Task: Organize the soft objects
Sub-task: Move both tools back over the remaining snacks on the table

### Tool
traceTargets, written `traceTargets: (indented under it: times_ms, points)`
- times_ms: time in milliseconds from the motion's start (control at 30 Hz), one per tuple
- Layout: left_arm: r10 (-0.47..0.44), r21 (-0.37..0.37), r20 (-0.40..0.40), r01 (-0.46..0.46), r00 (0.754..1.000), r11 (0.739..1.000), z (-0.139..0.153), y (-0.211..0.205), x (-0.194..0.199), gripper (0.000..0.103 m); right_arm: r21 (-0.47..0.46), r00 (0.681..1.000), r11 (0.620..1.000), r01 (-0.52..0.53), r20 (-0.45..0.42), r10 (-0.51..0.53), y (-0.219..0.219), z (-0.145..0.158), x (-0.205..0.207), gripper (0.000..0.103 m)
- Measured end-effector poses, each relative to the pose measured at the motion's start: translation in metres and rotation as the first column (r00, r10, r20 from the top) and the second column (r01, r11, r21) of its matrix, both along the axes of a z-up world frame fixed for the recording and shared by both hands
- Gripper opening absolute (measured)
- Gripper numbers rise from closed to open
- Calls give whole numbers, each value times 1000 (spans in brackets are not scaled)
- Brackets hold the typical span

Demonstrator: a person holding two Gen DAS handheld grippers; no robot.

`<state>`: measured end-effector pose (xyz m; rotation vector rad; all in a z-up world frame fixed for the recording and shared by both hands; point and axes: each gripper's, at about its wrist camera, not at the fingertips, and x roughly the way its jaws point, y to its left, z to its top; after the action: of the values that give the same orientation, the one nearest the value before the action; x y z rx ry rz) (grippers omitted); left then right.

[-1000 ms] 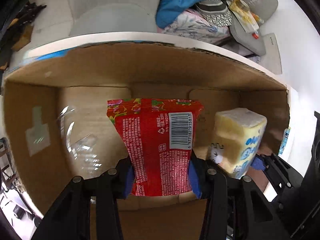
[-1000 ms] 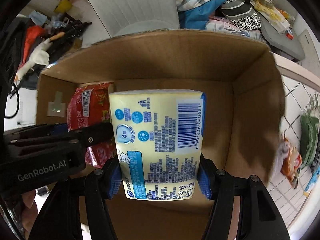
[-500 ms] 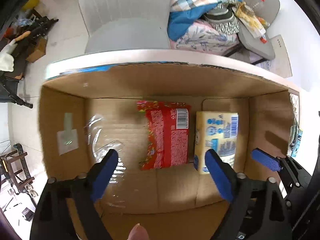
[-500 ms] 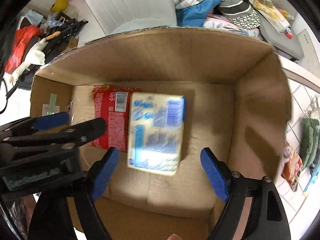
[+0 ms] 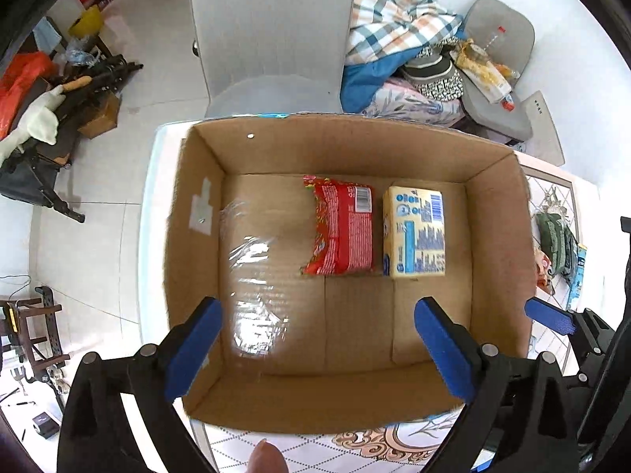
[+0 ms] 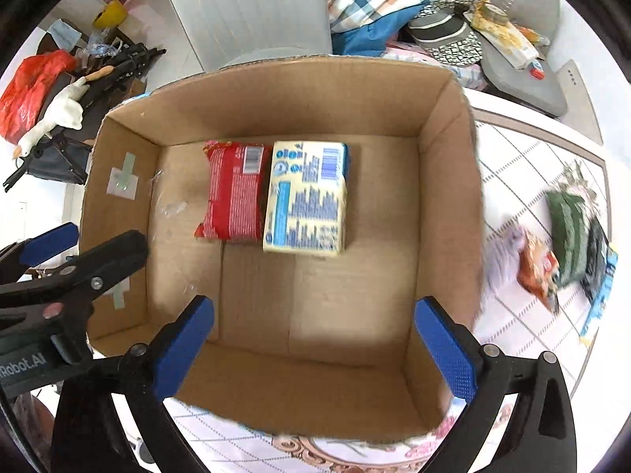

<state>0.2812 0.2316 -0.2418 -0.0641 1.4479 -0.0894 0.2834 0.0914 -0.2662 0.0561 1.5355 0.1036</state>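
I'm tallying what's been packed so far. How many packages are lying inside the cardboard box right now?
2. The red packet lies on the floor of the cardboard box near its far wall, and the yellow pack sits right beside it. Nothing else shows inside.

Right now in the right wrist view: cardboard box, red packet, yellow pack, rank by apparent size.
1. cardboard box, clearly largest; it holds both.
2. yellow pack.
3. red packet, somewhat narrower; they lie side by side on the floor, so nearness doesn't skew it.

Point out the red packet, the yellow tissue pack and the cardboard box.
red packet [image 5: 342, 232], left wrist view, printed back.
yellow tissue pack [image 6: 305, 199], right wrist view, top face.
cardboard box [image 6: 445, 181], right wrist view, right inner wall.
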Motion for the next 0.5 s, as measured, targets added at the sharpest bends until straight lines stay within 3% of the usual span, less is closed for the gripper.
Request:
traceTargets:
  times_ms: [233, 500]
  points:
    - [17, 54, 78, -21, 997, 998, 30, -2, -42, 100, -22, 997, 1000, -7, 80, 9, -6, 38, -40, 103]
    - [26, 46, 113, -31, 993, 998, 58, -10, -81, 100, 6, 988, 999, -35, 153, 33, -14, 77, -81, 103]
